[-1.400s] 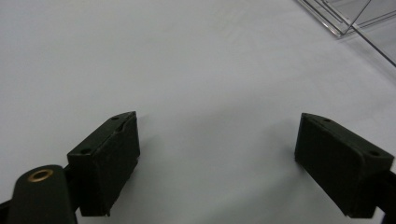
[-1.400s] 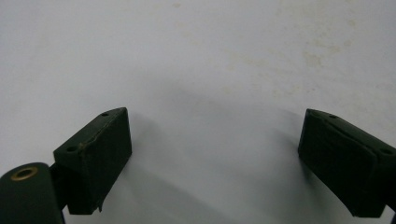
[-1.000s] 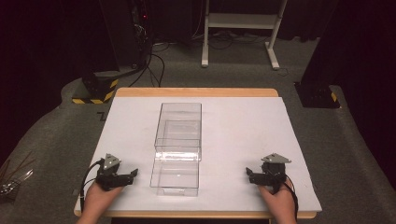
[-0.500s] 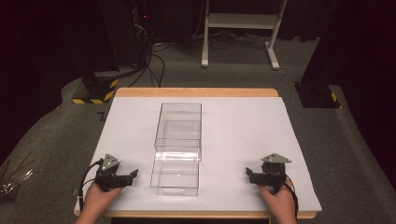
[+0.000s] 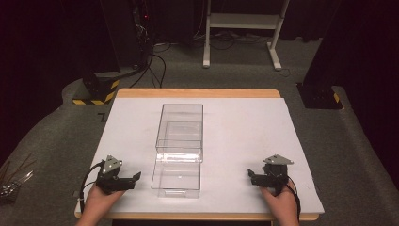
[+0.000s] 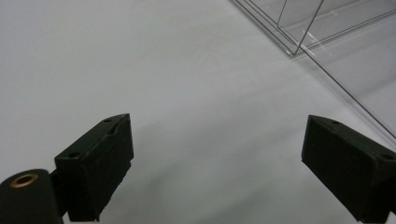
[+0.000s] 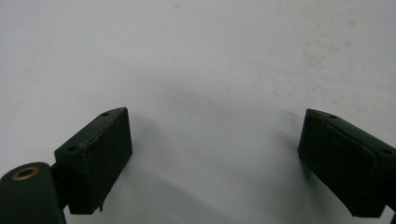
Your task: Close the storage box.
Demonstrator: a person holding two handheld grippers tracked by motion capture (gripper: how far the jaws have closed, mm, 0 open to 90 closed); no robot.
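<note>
Two tongs: left tongs and right tongs, each in a hand at the near edge of the worktop, jaws spread wide apart with nothing between them.
Left tongs, own view: left tongs low over bare white surface, pointed inward toward the clear box; lower box corner up at the right, well apart from the jaws.
Right tongs, own view: right tongs over faintly stained white surface, no object near the jaws.
Likely reason for pose: both sets parked symmetrically on either side of the box, probably a ready stance ahead of a two-sided approach.
Clear box: between the two tongs, long axis running away from the person; seemingly a transparent drawer pulled partly out of its shell toward the near edge, untouched.
Open room: wide bare strips of worktop left and right of the box, free for inward sweeps; little margin between the drawer front and the near edge.
Edges: thin see-through walls, hard to judge by eye; risk of clipping a rim on approach.
Far side: wooden worktop border, then dark carpet, cables and a white frame, well clear of the work.
</note>
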